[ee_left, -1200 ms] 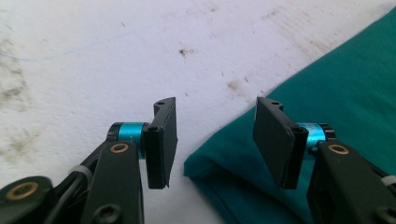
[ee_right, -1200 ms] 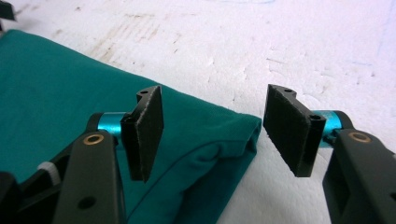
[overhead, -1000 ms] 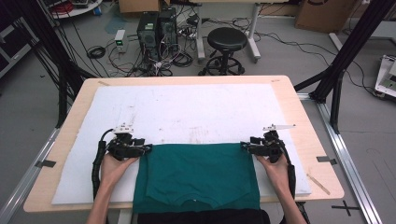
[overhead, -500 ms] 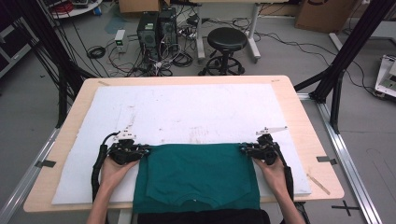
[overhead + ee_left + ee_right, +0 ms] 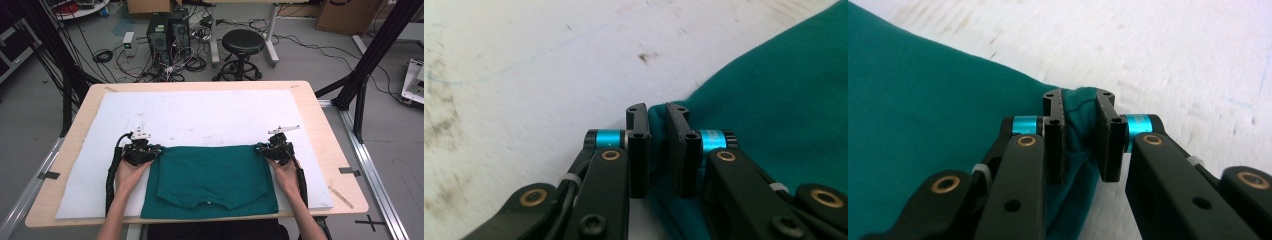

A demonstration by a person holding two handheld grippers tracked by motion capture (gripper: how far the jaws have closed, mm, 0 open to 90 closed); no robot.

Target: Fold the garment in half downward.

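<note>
A green shirt (image 5: 210,181) is spread on the white-covered counter (image 5: 200,112) between the grippers; its far left corner is pinched by the left gripper (image 5: 148,151) and its far right corner by the right gripper (image 5: 266,149), both jaws having just been closing on the cloth

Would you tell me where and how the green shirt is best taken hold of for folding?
Grip the green shirt at its two far corners, one from each outer side. It lies flat with its collar toward the person, so those corners lift the far edge evenly.
</note>
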